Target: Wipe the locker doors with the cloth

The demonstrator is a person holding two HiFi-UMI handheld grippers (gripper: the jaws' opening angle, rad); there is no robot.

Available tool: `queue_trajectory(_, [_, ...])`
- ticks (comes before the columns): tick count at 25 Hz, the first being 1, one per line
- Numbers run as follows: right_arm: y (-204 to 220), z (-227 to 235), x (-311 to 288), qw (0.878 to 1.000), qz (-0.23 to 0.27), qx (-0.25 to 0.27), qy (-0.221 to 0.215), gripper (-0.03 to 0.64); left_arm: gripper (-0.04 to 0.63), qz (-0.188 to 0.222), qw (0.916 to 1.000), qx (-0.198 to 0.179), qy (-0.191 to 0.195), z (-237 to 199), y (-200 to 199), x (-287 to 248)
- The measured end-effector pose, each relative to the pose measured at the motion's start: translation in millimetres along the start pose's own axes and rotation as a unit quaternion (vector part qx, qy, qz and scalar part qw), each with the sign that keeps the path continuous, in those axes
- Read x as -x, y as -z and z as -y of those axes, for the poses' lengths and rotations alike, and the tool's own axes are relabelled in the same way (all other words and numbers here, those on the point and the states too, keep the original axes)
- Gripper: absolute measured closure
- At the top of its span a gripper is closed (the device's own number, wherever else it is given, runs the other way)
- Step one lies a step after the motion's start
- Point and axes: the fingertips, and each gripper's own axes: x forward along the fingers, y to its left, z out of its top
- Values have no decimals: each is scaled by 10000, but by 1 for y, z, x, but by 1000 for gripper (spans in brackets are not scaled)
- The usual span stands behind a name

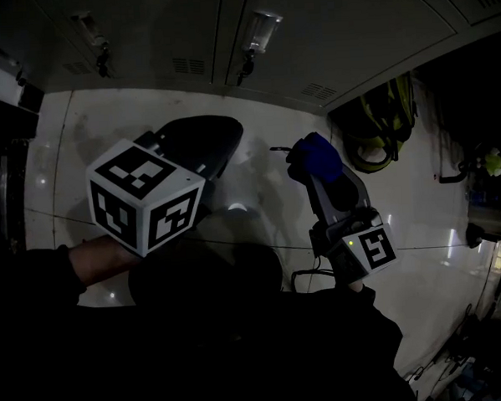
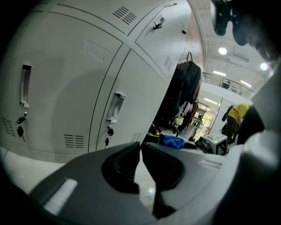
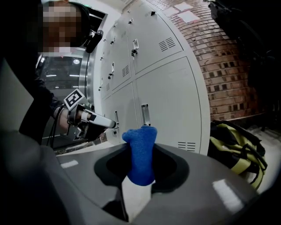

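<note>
Blue fuzzy cloth point(image 3: 141, 147) | pinched upright in right tongs point(image 3: 139, 173), pale grey metal locker doors point(image 3: 169, 96) at 12 o'clock | likely soft, light; grip mid-bunch | left tongs point(image 2: 140, 147) tips together, holding nothing

Locker doors point(image 3: 167, 96): painted sheet metal, pale grey, smooth, soft satin sheen.
Door handles point(image 2: 115, 107): brighter metal, shiny.
Cloth point(image 3: 139, 136): blue, thick, fuzzy pile, matt.
Left gripper point(image 2: 141, 147), right gripper point(image 3: 140, 151): jaw shells of smooth dark grey plastic, matt with faint highlights.
Marker cubes point(image 1: 146, 197): flat matt faces, black on white.
Floor point(image 1: 88, 137): pale tiles, glossy, mirroring lamps.
Wall point(image 3: 224, 66): red brick, rough, matt.
Backpack point(image 3: 237, 149): woven fabric, black and yellow-green, dull.
</note>
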Motion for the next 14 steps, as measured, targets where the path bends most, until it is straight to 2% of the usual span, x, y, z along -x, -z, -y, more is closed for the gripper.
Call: queue_trajectory(14, [-10,-5,-2,9999,62,31,-83,502,595,8,10000,3,31,0,-1,-1])
